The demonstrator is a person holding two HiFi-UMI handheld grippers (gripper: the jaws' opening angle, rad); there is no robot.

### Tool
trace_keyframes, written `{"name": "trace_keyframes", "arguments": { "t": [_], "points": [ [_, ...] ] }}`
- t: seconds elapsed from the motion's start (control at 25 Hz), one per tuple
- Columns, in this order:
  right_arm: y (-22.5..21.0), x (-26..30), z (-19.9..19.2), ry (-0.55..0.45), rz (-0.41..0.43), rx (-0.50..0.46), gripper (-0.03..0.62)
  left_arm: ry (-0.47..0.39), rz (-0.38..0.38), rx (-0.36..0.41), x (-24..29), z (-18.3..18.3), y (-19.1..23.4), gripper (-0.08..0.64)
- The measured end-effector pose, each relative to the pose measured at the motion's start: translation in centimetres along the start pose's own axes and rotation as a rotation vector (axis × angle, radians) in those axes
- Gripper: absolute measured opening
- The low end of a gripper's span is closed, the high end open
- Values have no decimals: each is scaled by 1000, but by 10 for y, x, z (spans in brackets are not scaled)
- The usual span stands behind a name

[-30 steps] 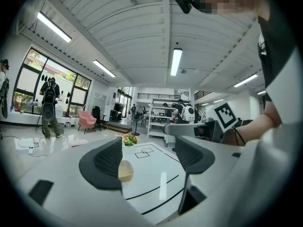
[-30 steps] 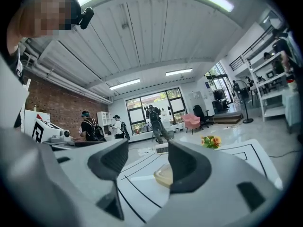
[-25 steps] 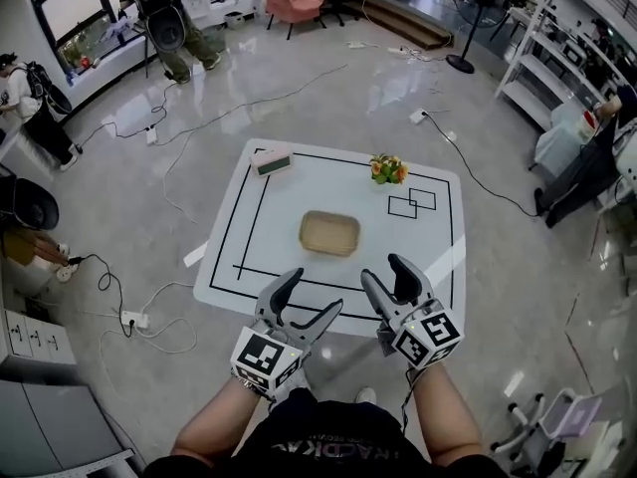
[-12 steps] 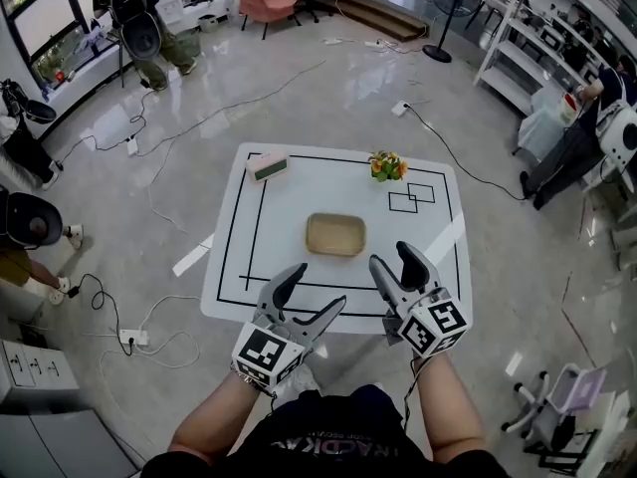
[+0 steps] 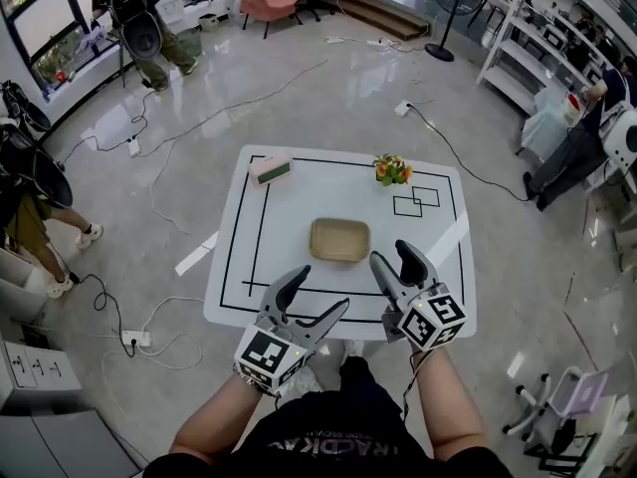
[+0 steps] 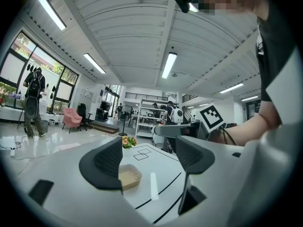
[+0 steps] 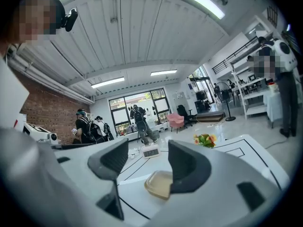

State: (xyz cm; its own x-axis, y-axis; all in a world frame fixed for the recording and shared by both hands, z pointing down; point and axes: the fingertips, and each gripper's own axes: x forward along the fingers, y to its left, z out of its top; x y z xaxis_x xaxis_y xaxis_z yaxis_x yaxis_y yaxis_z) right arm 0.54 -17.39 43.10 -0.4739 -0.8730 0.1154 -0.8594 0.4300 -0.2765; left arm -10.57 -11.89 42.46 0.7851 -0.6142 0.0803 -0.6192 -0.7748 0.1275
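Head view: my L claw (image 5: 318,292) sits low centre-left of the frame, jaws spread wide, nothing btwn them. My R claw (image 5: 396,264) is just right of it, also spread and empty, its marker cube toward me. Both hover over the near edge of the white table (image 5: 289,217). The tan tray (image 5: 339,240) lies mid-frame on the table, just above both claws and apart from them. Flowers (image 5: 394,170) are at the table's upper right and a pink digital clock (image 5: 271,169) at its upper left.

L gripper view: jaws stand well apart with open air btwn. The tray (image 6: 130,178) shows at lower centre, partly behind the left-hand jaw, not touched. The flowers (image 6: 129,141) are further back, centre-left.

R gripper view: jaws parted, nothing gripped. The tray (image 7: 159,184) is low centre, its right end hidden by the right-hand jaw. The clock (image 7: 150,151) is centre, btwn the jaws but far off, and the flowers (image 7: 205,139) are centre-right.
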Motion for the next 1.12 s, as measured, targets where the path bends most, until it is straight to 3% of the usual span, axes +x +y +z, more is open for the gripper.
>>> {"name": "trace_keyframes", "arguments": {
  "t": [0.44,1.12],
  "points": [
    [-42,47,-7,61,43,39,247,22,63,-28,36,-6,17,342],
    [-106,87,-67,195,59,200,247,58,114,-65,88,-20,30,342]
  ]
}}
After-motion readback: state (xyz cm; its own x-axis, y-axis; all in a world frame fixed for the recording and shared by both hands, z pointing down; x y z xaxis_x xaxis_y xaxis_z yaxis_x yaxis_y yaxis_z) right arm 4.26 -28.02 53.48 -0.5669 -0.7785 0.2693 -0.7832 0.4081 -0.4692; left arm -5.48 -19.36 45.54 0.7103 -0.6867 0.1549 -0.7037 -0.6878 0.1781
